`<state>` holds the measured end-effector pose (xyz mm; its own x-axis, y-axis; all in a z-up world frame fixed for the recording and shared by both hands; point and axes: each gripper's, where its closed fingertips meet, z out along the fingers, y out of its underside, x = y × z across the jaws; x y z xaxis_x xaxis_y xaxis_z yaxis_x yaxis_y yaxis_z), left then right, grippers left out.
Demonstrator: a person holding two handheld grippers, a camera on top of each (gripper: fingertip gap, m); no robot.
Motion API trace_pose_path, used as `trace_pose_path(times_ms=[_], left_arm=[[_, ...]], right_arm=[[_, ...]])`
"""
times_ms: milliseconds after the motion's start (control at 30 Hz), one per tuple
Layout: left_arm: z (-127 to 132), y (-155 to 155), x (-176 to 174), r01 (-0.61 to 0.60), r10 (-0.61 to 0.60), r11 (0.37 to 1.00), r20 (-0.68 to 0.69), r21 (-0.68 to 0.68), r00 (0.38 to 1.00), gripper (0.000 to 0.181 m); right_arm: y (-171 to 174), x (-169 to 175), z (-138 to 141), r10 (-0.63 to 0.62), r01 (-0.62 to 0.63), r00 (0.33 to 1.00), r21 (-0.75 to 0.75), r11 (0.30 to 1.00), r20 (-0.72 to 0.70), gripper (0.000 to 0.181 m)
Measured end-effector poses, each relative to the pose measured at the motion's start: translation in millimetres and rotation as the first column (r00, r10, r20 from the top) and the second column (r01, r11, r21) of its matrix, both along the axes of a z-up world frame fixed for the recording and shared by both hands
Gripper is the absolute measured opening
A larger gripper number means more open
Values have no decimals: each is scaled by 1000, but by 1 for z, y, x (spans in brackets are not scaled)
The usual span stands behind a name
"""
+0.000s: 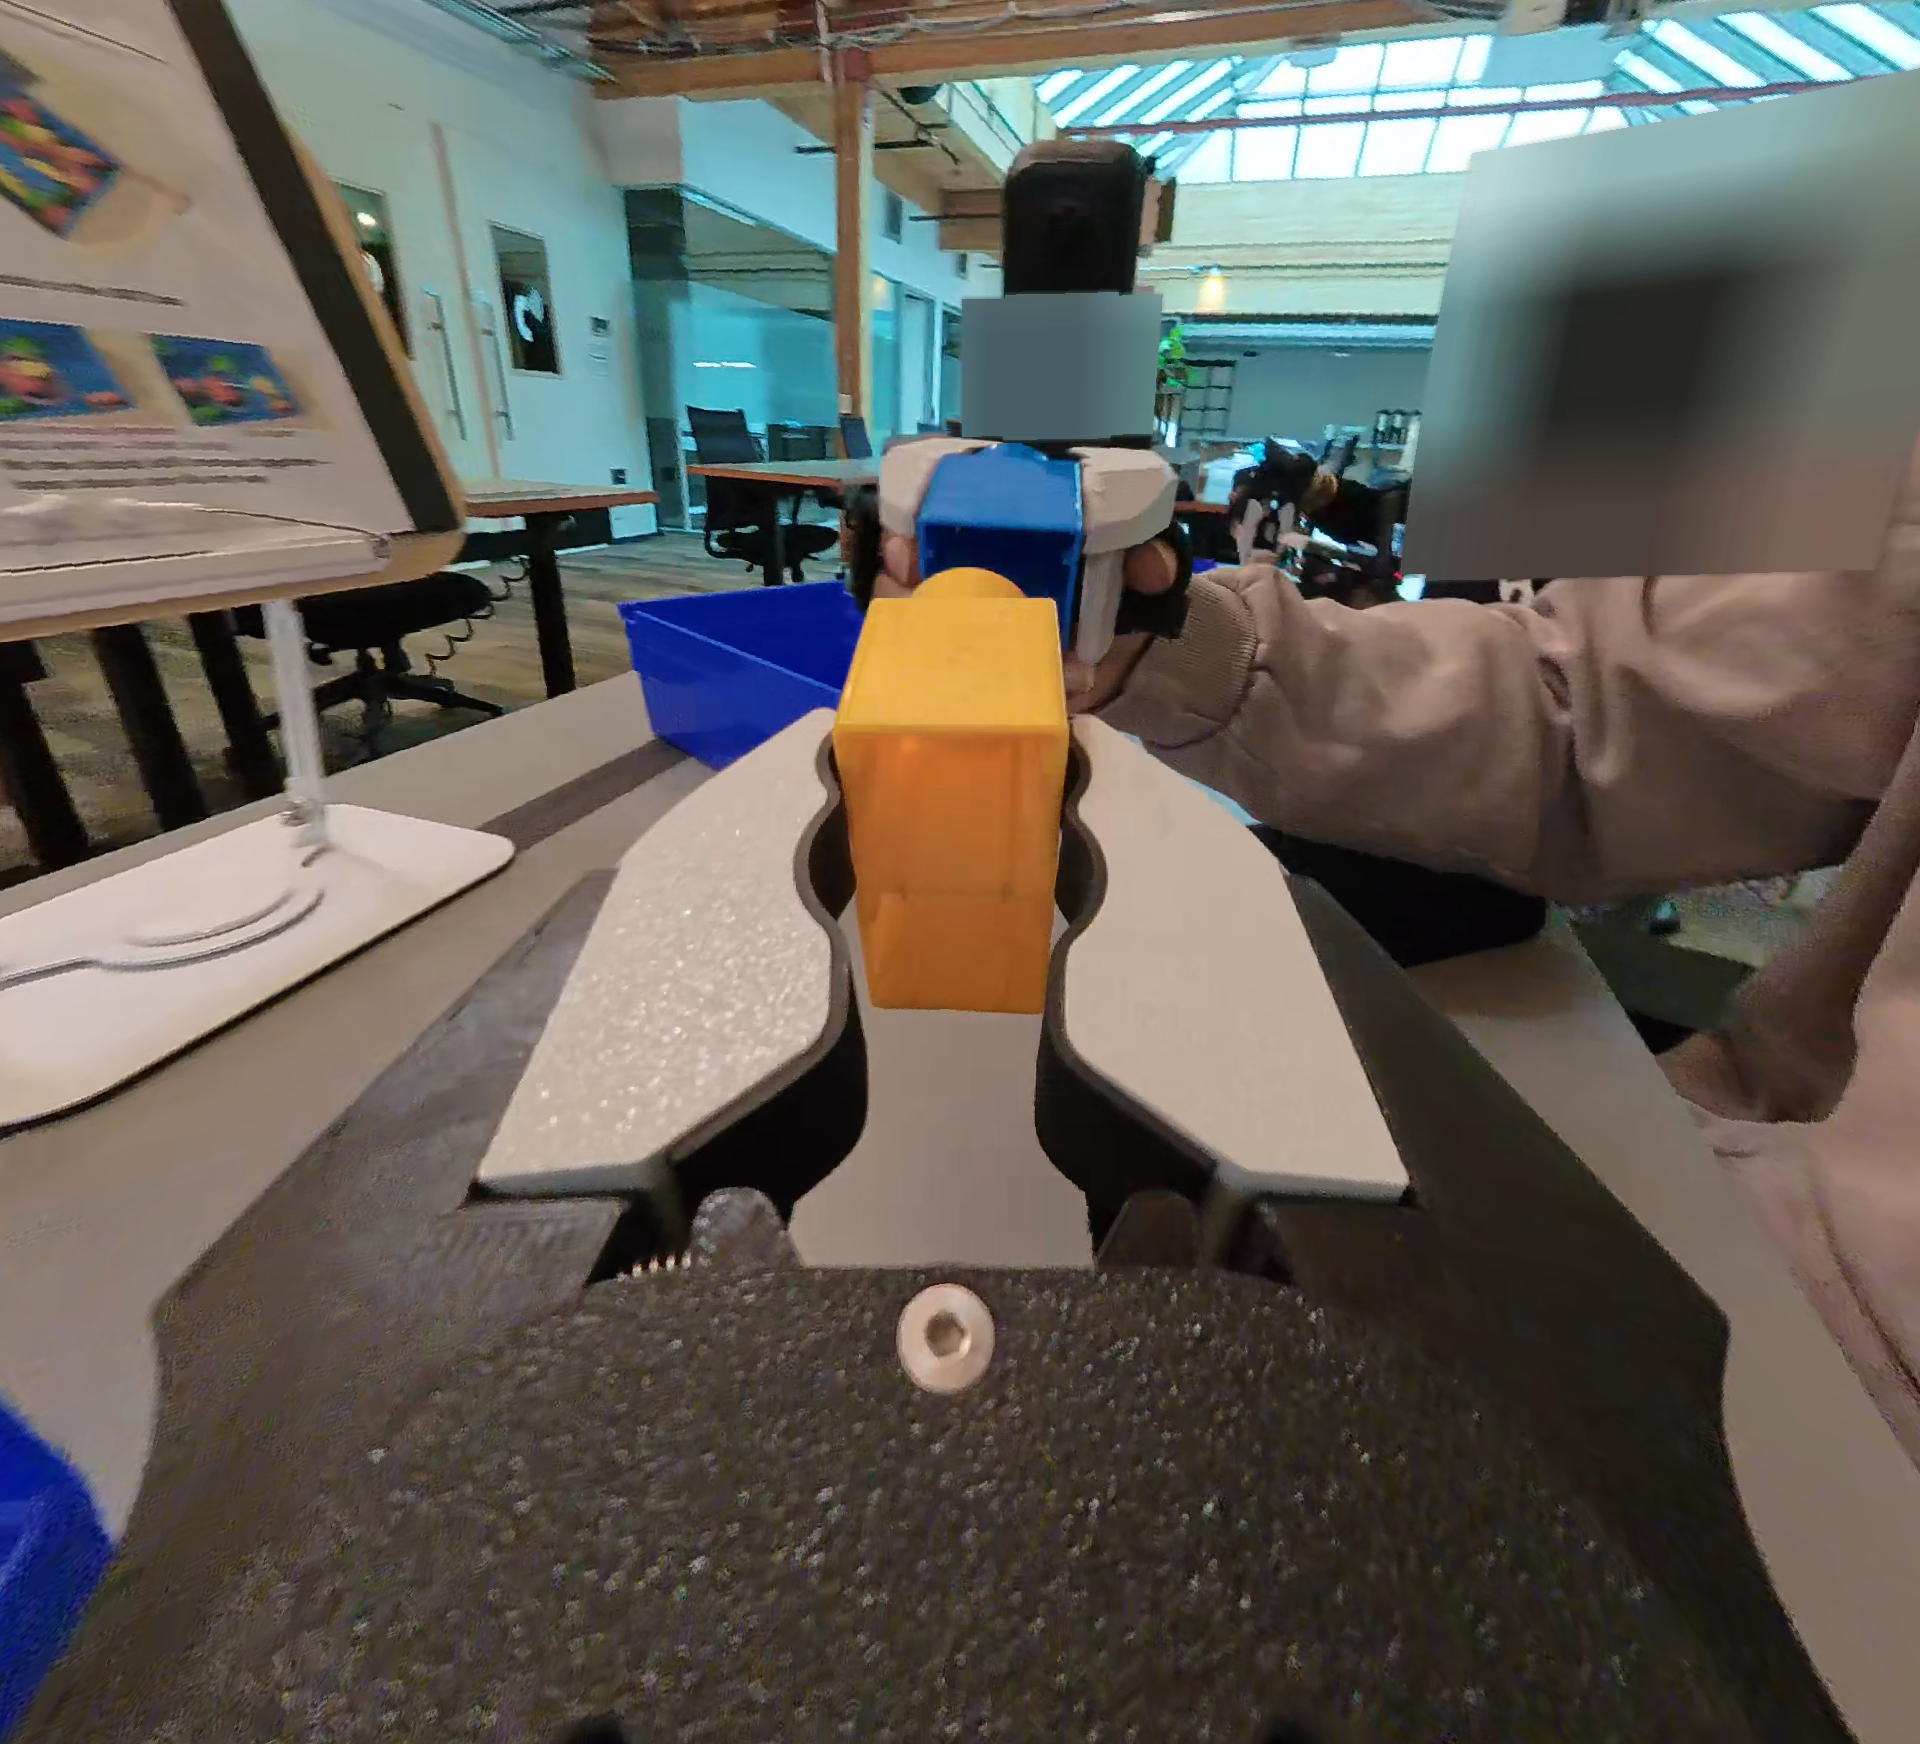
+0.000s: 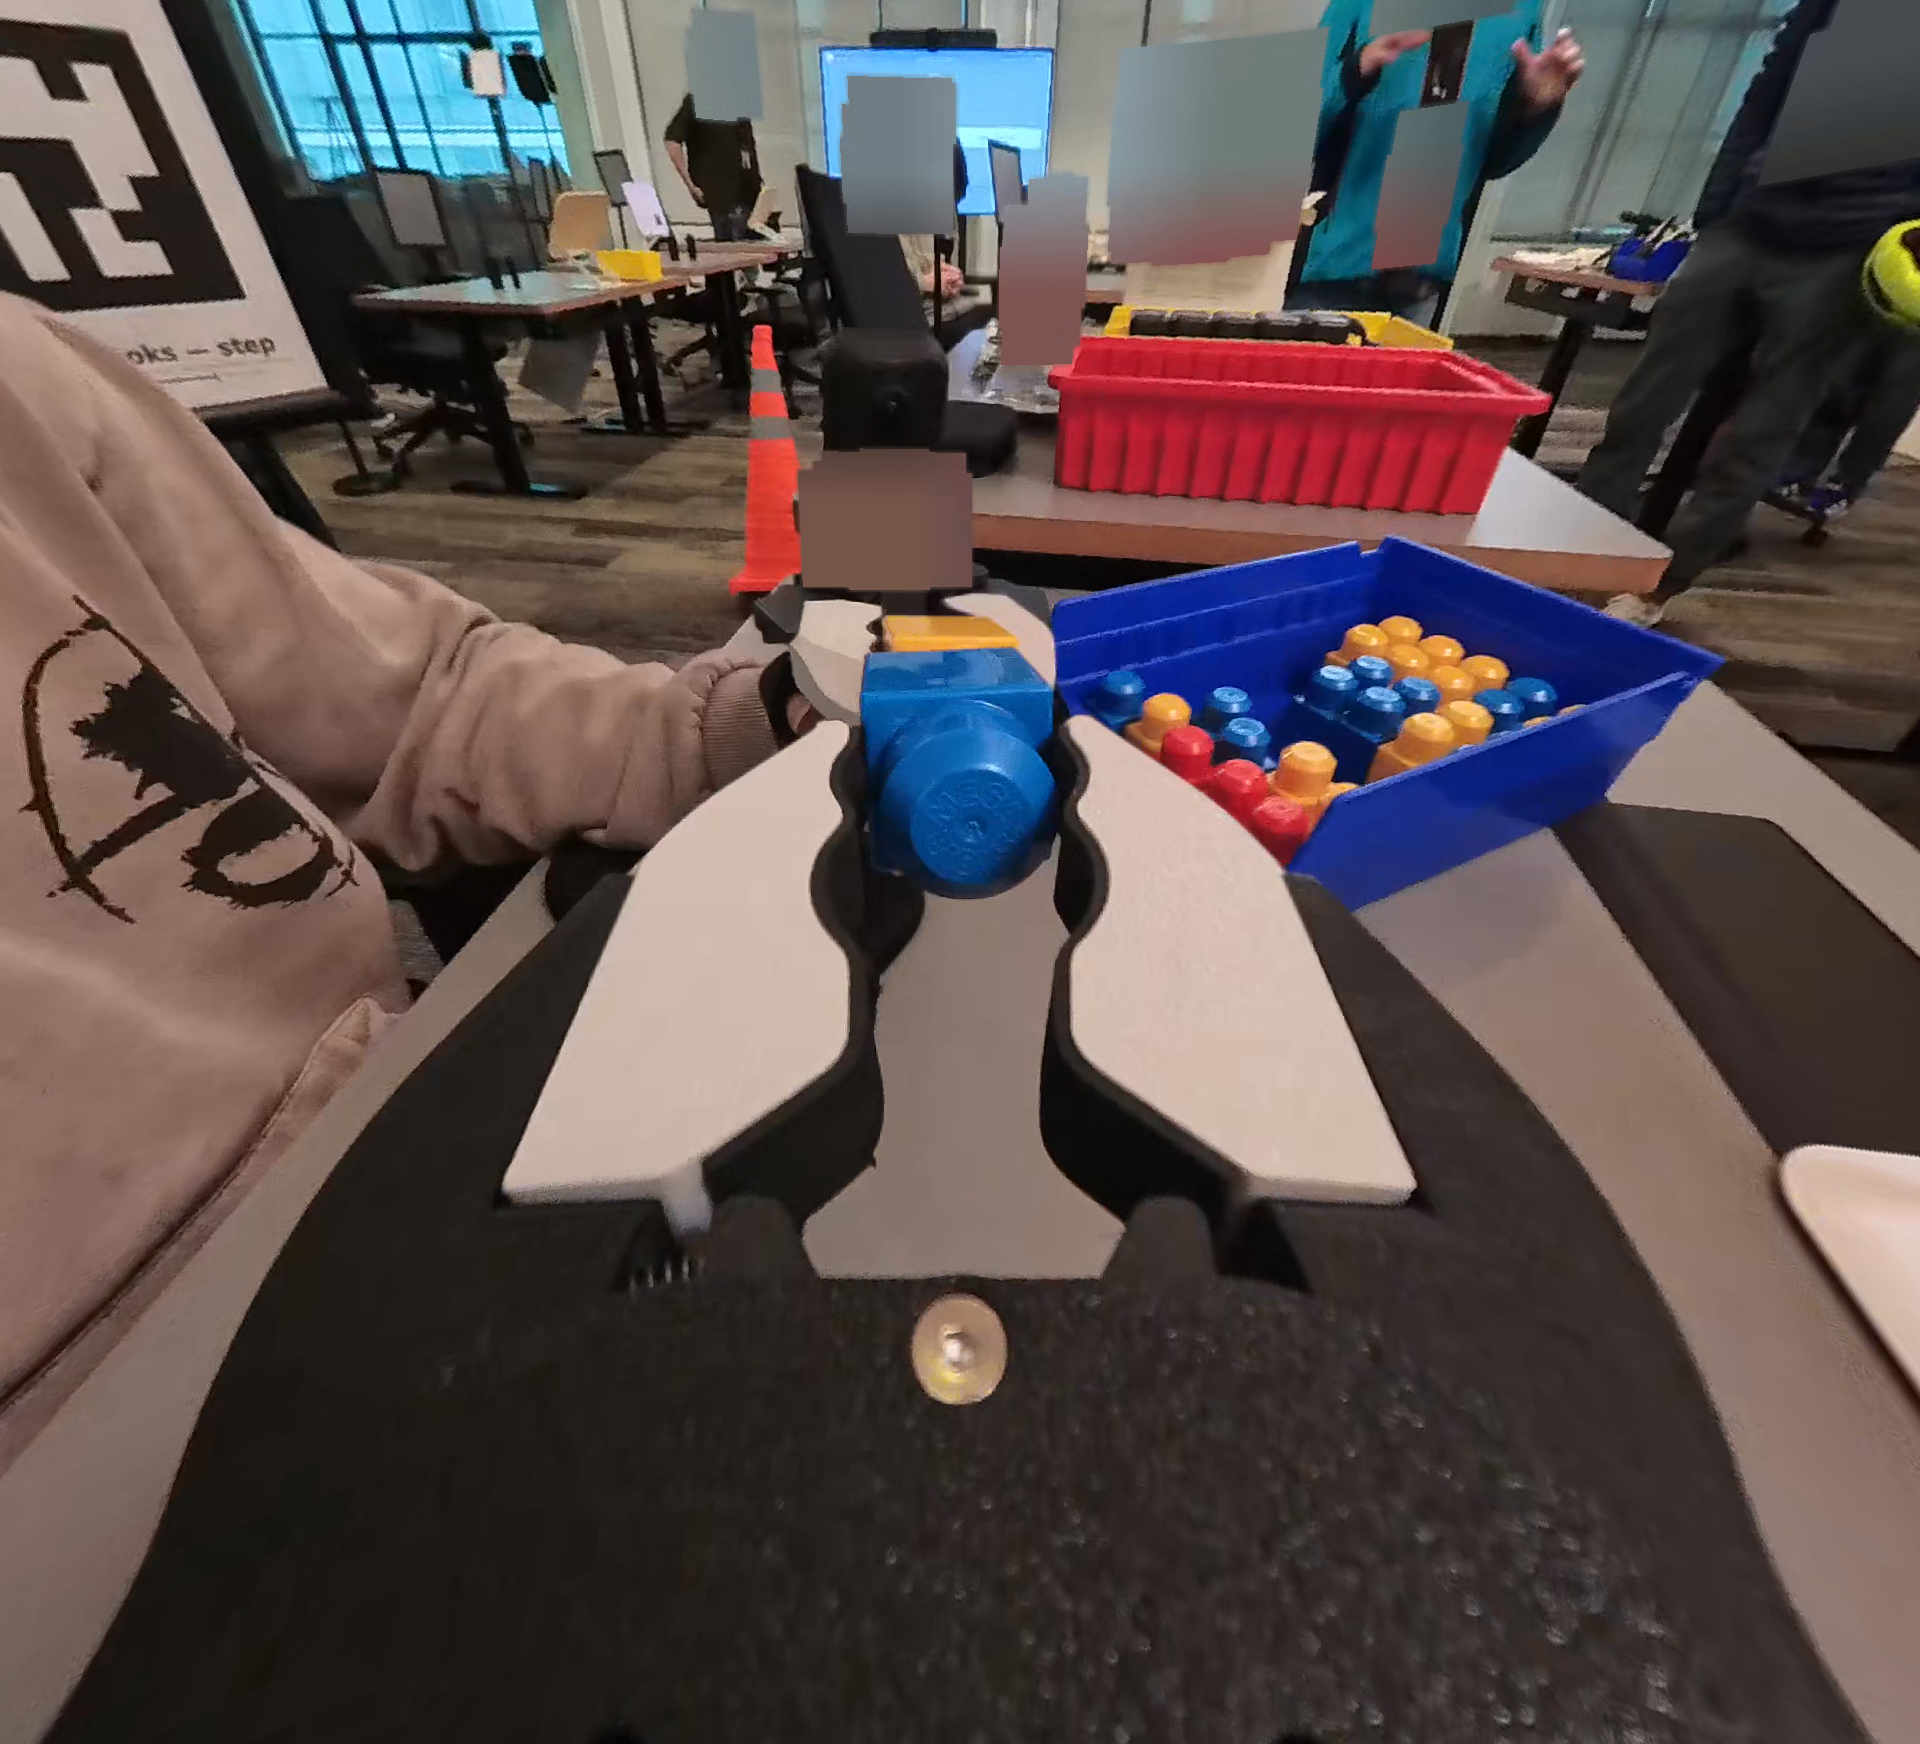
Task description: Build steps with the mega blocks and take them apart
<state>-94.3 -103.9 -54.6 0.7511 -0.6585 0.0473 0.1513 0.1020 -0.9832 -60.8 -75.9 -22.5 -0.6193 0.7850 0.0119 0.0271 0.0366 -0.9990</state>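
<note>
- The left hand-held gripper (image 1: 954, 821) pinches a yellow-orange plastic mega block (image 1: 951, 795) by its side walls; the right hand-held gripper (image 2: 961, 790) pinches a blue plastic mega block (image 2: 951, 759) the same way.
- Both blocks are held in the air above the grey worktop (image 2: 1704, 915), between the two grippers that face each other.
- The yellow-orange block's round stud points away from the left gripper, at the blue block's open hollow underside; they look touching or just apart, I cannot tell which.
- The blue block's stud points back along the right gripper's fingers; both blocks share one line, their long axes running gripper to gripper.
- My reading: a single join or split in hand. No steps are visible, and the blue plastic bin (image 2: 1475, 811) beside them holds many red, blue and orange blocks.
</note>
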Motion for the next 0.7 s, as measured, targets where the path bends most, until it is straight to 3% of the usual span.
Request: trace_pose_path(times_ms=[233,433,700], left_arm=[[-18,5,28,57,-64,996,-88,-73,994,36],[-30,10,38,73,-86,991,-108,-116,990,36],[-17,10,49,109,-114,992,-81,-57,990,36]], right_arm=[[-10,6,-25,37,-39,998,32,999,59,33],[-9,11,-34,-5,1,999,81,997,45,33],[-8,25,-27,-80,76,996,99,992,36,33]])
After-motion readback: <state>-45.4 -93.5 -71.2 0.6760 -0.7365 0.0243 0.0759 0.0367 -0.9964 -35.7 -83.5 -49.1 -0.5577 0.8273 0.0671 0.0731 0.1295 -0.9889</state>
